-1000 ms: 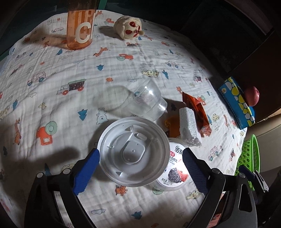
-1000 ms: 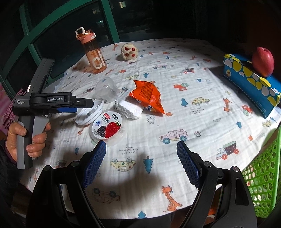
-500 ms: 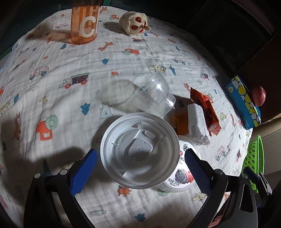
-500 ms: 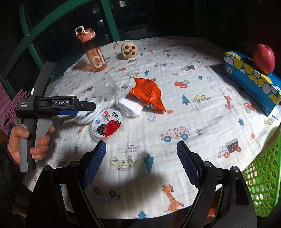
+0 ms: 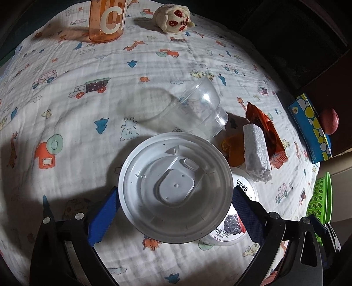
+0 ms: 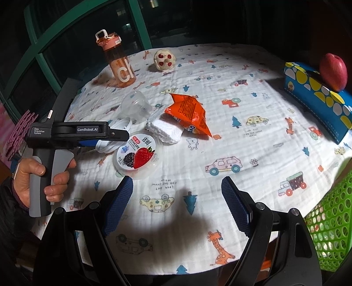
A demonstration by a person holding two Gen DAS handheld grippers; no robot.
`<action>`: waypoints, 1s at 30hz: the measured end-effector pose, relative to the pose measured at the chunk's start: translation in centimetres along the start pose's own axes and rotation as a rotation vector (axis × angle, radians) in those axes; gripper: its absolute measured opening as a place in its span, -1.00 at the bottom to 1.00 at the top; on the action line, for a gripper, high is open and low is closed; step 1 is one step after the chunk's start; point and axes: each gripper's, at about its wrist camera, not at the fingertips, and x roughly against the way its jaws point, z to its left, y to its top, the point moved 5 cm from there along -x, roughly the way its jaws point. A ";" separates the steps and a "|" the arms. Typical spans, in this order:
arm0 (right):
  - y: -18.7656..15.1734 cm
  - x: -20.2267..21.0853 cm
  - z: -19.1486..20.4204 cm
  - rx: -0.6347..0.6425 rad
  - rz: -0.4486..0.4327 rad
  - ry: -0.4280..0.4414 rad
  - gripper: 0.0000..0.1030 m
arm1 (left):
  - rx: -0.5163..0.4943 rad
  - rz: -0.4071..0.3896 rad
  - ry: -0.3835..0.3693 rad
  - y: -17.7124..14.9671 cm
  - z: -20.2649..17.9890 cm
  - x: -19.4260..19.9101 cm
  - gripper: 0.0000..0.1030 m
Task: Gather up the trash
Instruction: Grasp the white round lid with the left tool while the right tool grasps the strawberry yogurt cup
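Left wrist view, bottom of frame: left tongs (image 5: 173, 211) sit around a white plastic lid (image 5: 176, 187), blue pads touching its rim on both sides, pinching it. Can't tell if the lid is lifted off the cloth or resting on it. Just lower right of the lid, partly under it, a yogurt cup (image 5: 233, 224) with berry label. Above the lid, mid frame, a clear plastic cup (image 5: 198, 110) lies on its side. Right of that, a white foam block (image 5: 256, 151) lies on an orange snack wrapper (image 5: 266, 127). Top of frame: orange bottle (image 5: 106, 21) and a small plush toy (image 5: 173, 18). Right edge: blue box (image 5: 310, 127) with an apple (image 5: 329, 121) by it, green basket (image 5: 320, 198) lower right.

Right wrist view, bottom: right tongs (image 6: 176, 206) spread wide, nothing between them, hovering over the cartoon-print cloth on the surface (image 6: 242, 136). Left of frame: a hand (image 6: 39, 178) grips the left tool's handle, its tip at the lid (image 6: 110, 143). Trash cluster sits center-left: yogurt cup (image 6: 137, 154), foam block (image 6: 165, 129), wrapper (image 6: 189, 114), clear cup (image 6: 136, 107). Basket (image 6: 330, 220) at lower right edge.
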 end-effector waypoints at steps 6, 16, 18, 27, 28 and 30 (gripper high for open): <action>0.1 -0.4 0.2 0.007 0.008 0.002 0.59 | -0.021 -0.035 -0.003 0.0 -0.2 0.7 0.73; 0.7 -3.5 3.0 0.049 0.049 0.047 0.59 | -0.011 -0.131 -0.018 0.3 0.9 5.5 0.73; 1.0 -4.5 3.9 0.064 0.056 0.053 0.59 | -0.009 -0.148 -0.018 0.4 1.3 6.4 0.73; 1.5 -9.1 6.4 0.087 0.110 0.069 0.59 | -0.009 -0.187 -0.006 0.5 2.6 8.4 0.73; 1.5 -9.5 6.7 0.091 0.115 0.065 0.62 | -0.005 -0.185 -0.007 0.5 2.7 8.3 0.73; 1.6 -10.1 7.0 0.105 0.111 0.046 0.72 | 0.005 -0.181 -0.011 0.4 2.9 8.3 0.73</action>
